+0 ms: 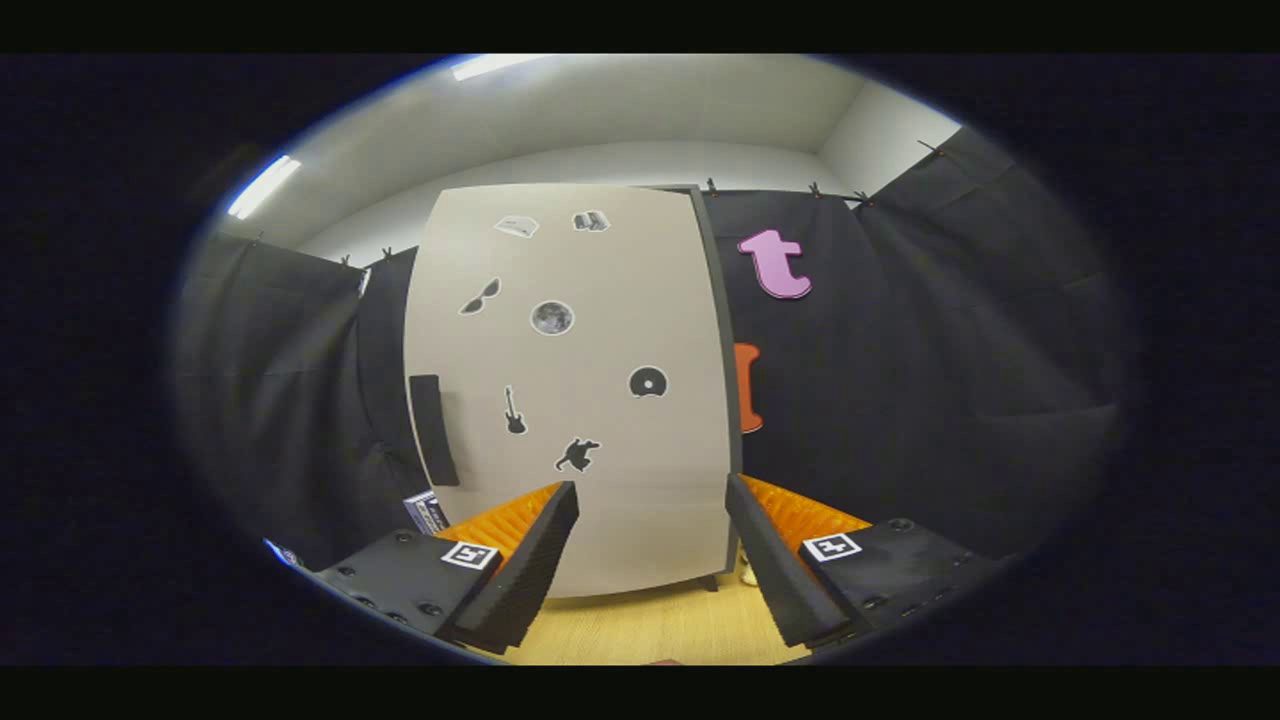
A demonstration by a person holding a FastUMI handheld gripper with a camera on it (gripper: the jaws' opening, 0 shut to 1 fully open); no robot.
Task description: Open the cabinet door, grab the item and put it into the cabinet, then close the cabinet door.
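A pale cabinet (600, 400) stands straight ahead, its door (570, 330) closed and covered with several small dark stickers. A dark vertical handle (434, 430) sits on the door's left side. My gripper (650, 490) is open, its fingers spread wide with nothing between them, a short way in front of the lower part of the door. The handle lies beyond and to the left of the left finger (530, 560). A small boxed item (427, 513) with a blue-and-white label peeks out just left of the cabinet, behind the left finger.
The cabinet rests on a light wooden surface (640, 625). Black cloth walls (920, 400) close in on both sides and behind. A small pale object (748, 572) sits near the cabinet's lower right corner.
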